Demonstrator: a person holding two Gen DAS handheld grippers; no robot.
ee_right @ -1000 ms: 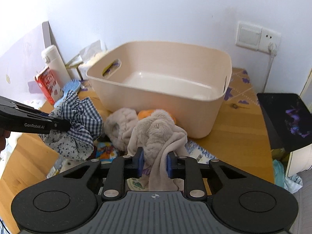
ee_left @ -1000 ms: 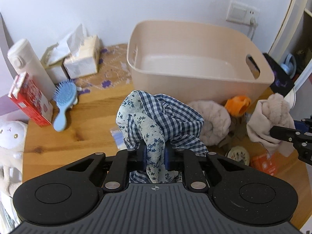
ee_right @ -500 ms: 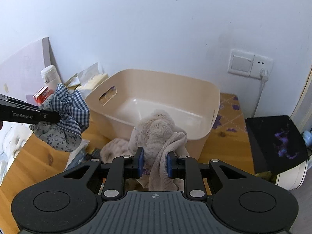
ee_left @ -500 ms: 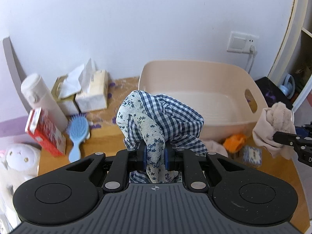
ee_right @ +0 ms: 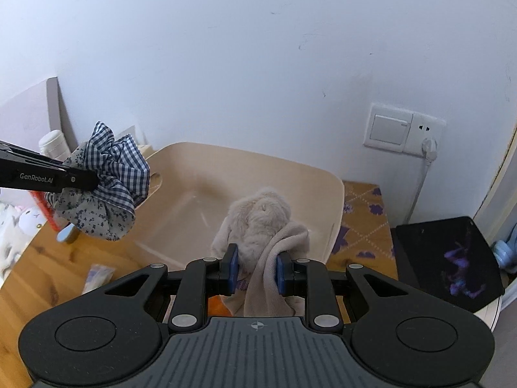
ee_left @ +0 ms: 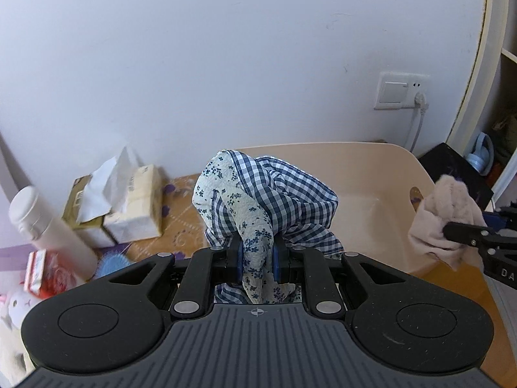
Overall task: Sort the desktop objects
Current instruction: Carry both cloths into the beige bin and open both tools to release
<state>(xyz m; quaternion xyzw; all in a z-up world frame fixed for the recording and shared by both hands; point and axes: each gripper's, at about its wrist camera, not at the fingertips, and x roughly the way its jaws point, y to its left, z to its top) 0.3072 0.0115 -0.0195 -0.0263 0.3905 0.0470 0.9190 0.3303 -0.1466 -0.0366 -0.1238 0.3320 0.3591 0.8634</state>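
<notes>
Left wrist view: left tool (ee_left: 257, 260) pinched tight on a fold of the checked and floral cloth (ee_left: 258, 207), which bunches up just ahead of the blue pads (ee_left: 239, 260).
Left cloth handling: light, soft and limp by the look of it; a bunched fold between the pads seems the sound hold, since a single thin edge could slide out.
Left tool pose: held level and raised, pointing toward the wall, with the beige bin (ee_left: 381, 174) ahead and to its right; the cloth hangs clear of the table (ee_left: 484, 294).
Right tool: right tool (ee_right: 257, 270) closed on the fluffy beige cloth (ee_right: 261, 223), gripped low, its bulk rising ahead of the pads (ee_right: 232, 268).
Right cloth handling: plush, light, springy; likely to drop straight once released.
Right tool pose: raised, aimed at the bin, whose hollow lies directly ahead and below; the left tool hangs off to its left, at the bin's near corner.
Beyond the left tool: tissue box (ee_left: 135, 203), white bottle (ee_left: 48, 226), red packet (ee_left: 42, 271) to the left.
</notes>
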